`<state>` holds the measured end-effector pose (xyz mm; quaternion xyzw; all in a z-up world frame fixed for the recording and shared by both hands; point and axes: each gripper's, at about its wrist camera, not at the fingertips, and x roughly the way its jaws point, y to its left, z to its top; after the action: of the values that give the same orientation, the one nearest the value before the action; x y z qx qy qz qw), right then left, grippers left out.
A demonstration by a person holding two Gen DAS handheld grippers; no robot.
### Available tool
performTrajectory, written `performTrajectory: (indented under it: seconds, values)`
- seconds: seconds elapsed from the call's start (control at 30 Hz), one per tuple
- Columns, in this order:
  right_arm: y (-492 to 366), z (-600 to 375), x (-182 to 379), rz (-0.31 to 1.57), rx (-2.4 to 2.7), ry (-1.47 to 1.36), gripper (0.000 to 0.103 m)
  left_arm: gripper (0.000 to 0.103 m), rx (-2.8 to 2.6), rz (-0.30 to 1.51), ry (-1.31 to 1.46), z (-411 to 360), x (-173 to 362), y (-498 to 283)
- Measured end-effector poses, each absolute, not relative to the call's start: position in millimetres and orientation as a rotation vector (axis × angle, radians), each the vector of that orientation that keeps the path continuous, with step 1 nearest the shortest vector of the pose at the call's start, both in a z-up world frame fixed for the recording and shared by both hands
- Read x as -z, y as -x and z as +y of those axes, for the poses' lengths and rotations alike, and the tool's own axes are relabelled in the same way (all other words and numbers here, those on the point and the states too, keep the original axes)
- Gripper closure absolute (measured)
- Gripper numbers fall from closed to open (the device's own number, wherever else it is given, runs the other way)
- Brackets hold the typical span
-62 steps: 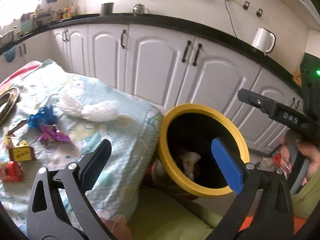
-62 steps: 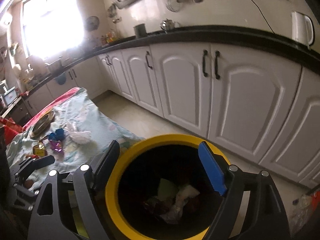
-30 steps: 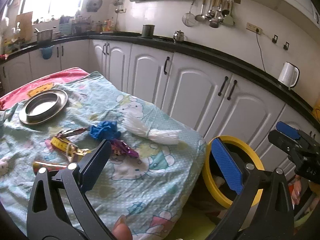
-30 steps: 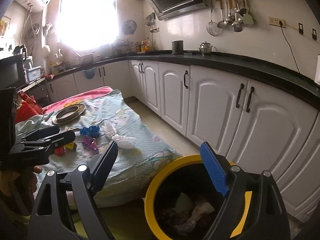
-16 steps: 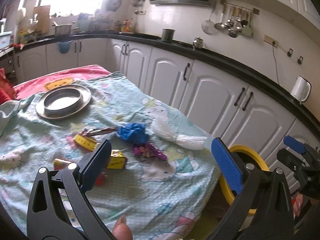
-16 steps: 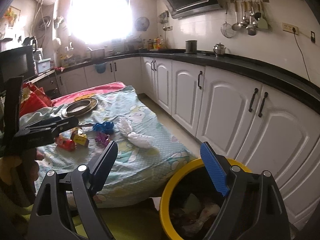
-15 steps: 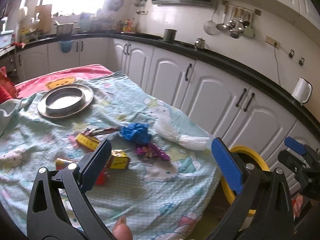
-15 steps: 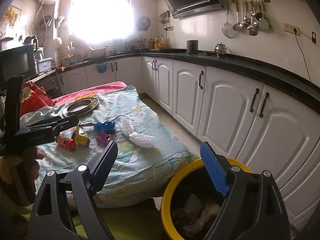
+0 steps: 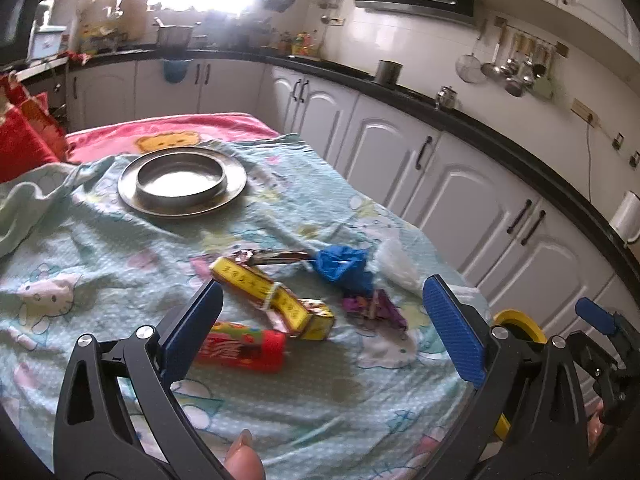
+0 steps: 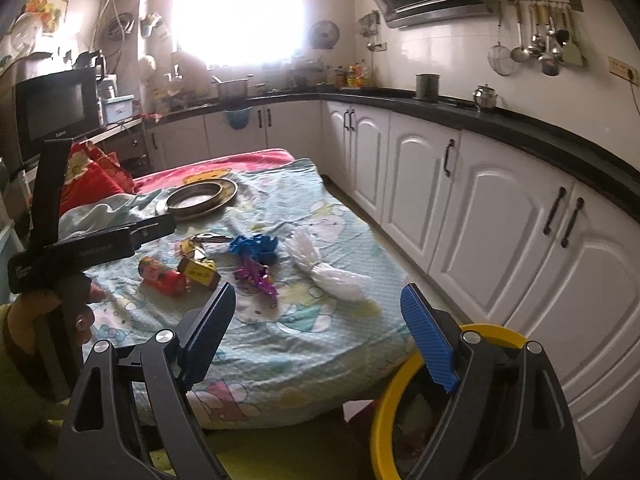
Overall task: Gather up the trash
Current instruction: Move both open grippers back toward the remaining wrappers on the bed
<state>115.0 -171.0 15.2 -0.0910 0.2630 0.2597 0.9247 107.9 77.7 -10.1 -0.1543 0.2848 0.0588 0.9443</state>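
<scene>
Left gripper [image 9: 322, 330] and right gripper [image 10: 318, 334] with fingers released, red tube [image 9: 240, 350] beside yellow box [image 9: 276, 298], yellow-rimmed bin [image 10: 404, 400] past the wrappers.

Blown-out window [image 10: 240, 12] backlights kitchen; hazy glare, soft focus, strong fisheye bending, dark corner vignettes.

Left gripper [image 9: 322, 330]: jaws spread wide, nothing between the blue pads [image 9: 454, 340]. It points forward and slightly down. A thumb tip [image 9: 242, 456] shows at 6 o'clock below the jaws.

Right gripper [image 10: 318, 338]: jaws spread wide, nothing held, tilted slightly down. In the left wrist view it sits at 4 o'clock. In the right wrist view, the left hand [image 10: 60, 312] grips its handle at 9 o'clock.
</scene>
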Motion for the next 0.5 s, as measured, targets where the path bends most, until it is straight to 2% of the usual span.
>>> performTrajectory:
  seconds: [0.5]
  values:
    - [-157.7, -114.7, 13.6, 0.611, -0.607, 0.251, 0.021, 0.011, -0.139, 0.624, 0.415, 114.5, 29.8, -113.8]
